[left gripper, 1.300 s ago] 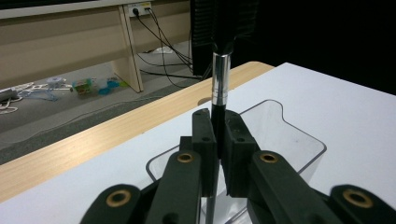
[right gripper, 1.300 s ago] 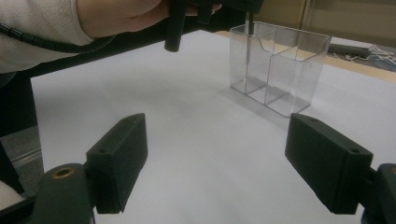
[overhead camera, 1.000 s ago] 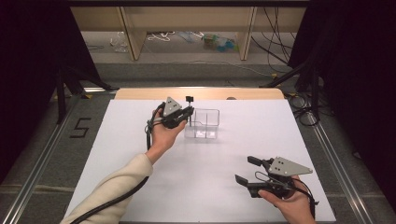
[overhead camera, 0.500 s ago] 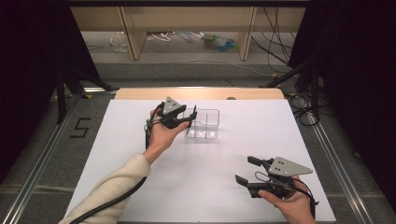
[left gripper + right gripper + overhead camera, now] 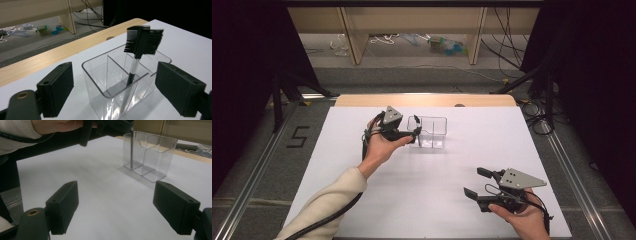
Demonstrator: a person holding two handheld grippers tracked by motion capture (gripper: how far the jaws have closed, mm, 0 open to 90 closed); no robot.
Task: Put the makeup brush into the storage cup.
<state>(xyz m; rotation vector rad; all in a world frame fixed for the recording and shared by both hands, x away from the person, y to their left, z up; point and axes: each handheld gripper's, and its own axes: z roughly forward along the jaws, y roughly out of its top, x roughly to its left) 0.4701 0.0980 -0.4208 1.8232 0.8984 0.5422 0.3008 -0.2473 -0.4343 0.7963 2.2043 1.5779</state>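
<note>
A black brow brush with a comb head (image 5: 142, 41) stands upright in one compartment of a clear divided organizer (image 5: 120, 75), leaning on its rim. My left gripper (image 5: 414, 132) hovers at the organizer's (image 5: 432, 132) left end. Its jaws have just been opening and now stand wide; they touch nothing, and the brush is free ahead of them. My right gripper (image 5: 473, 184) rests open near the table's front right with nothing in it. In the right gripper view the brush handle (image 5: 131, 147) shows inside the organizer (image 5: 150, 155).
The white table top (image 5: 452, 165) spreads around the organizer, with a wooden strip (image 5: 427, 100) along its far edge. Beyond that are shelf legs, cables and small clutter on the floor. A person's left forearm (image 5: 332, 195) crosses the table's front left.
The left gripper, shut on the brush above the organizer, sank a little and opened, leaving the brush standing in a compartment. The right gripper kept still.
</note>
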